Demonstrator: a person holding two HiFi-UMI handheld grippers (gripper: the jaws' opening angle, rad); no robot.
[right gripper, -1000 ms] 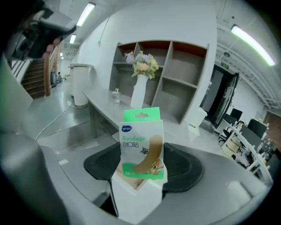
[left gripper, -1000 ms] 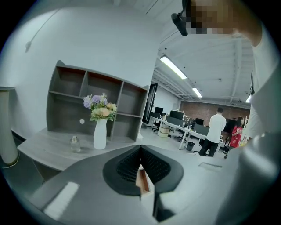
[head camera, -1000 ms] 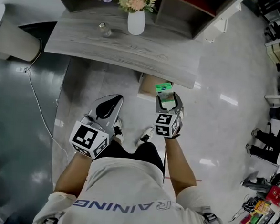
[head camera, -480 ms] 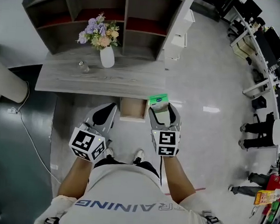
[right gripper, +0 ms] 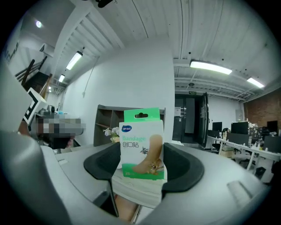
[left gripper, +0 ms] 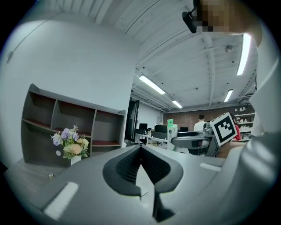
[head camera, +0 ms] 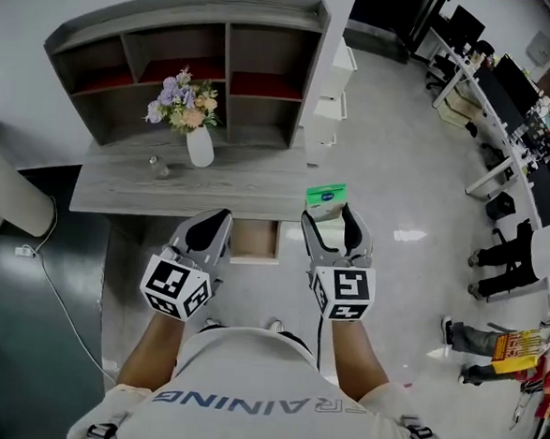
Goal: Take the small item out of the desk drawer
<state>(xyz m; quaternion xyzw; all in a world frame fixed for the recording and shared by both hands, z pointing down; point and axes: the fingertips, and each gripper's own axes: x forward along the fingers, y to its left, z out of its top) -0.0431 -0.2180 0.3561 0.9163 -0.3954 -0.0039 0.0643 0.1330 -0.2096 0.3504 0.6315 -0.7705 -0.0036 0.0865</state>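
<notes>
You held the box [right gripper: 141, 149] upright in your right gripper [right gripper: 142, 171], whose jaws stood part open and pressed on its two flat sides. It was a thin white card packet with a green hang tab and a green band at the foot. It bore a blue oval logo, the word "Bandage" in green, Chinese characters beneath, and a picture of a tan plaster strip. In the head view it sat just right of centre, over the front edge of the bench [head camera: 164, 197] and right of the open drawer [head camera: 255, 242], a pale wooden tray. Your left gripper [left gripper: 141, 149] was empty, its black ribbed jaws meeting at the tips. The bench was grey with a plank grain. On it, upper left of centre, stood a smooth white vase [head camera: 199, 149] of pastel flowers and a small clear jar [head camera: 155, 166].
</notes>
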